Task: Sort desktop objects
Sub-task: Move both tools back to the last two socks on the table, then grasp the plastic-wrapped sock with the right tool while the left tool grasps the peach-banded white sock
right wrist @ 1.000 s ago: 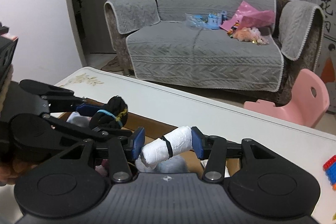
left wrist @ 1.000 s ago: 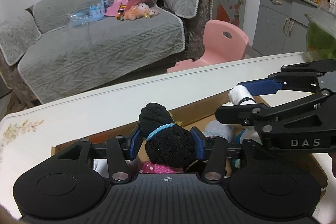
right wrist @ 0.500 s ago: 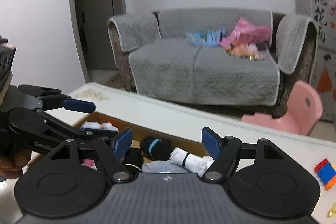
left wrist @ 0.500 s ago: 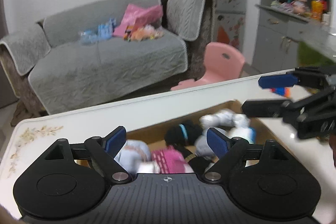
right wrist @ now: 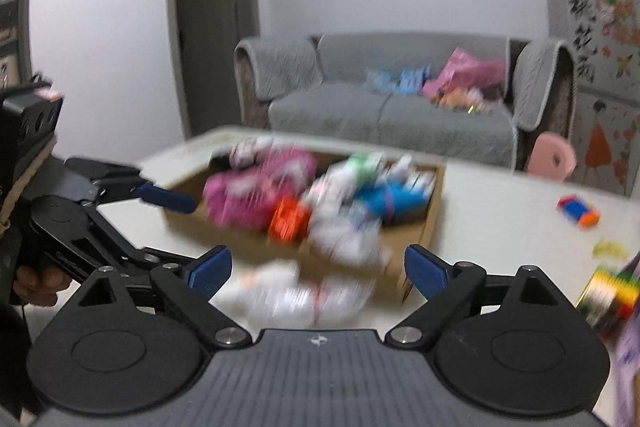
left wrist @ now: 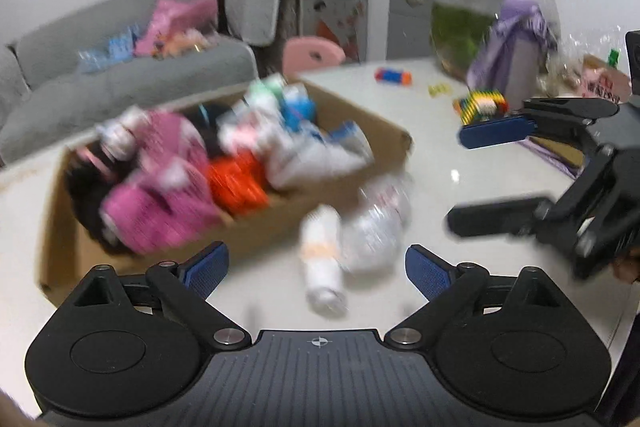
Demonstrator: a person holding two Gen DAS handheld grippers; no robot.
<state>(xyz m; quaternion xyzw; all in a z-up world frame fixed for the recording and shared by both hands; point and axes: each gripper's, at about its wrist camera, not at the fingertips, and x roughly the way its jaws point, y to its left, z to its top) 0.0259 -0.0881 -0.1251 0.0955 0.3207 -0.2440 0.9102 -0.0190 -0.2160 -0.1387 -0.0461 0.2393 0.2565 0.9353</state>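
left wrist view: the left claw [left wrist: 316, 269] stands wide, its jaws having just been opening, nothing pressed between the blue pads. the cardboard box [left wrist: 360, 147] is the landmark; it sits on the white tabletop [left wrist: 440, 163], heaped with blurred rolled socks [left wrist: 168, 187] in pink, orange, white and blue. two white sock rolls [left wrist: 348, 243] lie on the tabletop just in front of the box's near wall, ahead of the left claw. right of the box the tabletop is bare up to the right claw [left wrist: 476, 175], which is also wide, nothing in it. beyond the box's right corner lie small coloured toys [left wrist: 394, 77], a purple bag [left wrist: 516, 47] and a glass bowl [left wrist: 460, 27]. behind the box are a grey sofa [left wrist: 120, 79] and a pink chair [left wrist: 314, 55].

right wrist view: the right claw [right wrist: 318, 269] is wide, jaws just having opened, empty. the white rolls [right wrist: 296, 293] lie between its pads' line and the box [right wrist: 434, 211]. left of the box hangs the left claw [right wrist: 168, 199], a hand [right wrist: 38, 283] on its grip. right of the box is open tabletop [right wrist: 500, 211] with scattered toys [right wrist: 578, 211]. the sofa [right wrist: 400, 111] and a door [right wrist: 212, 23] stand behind.
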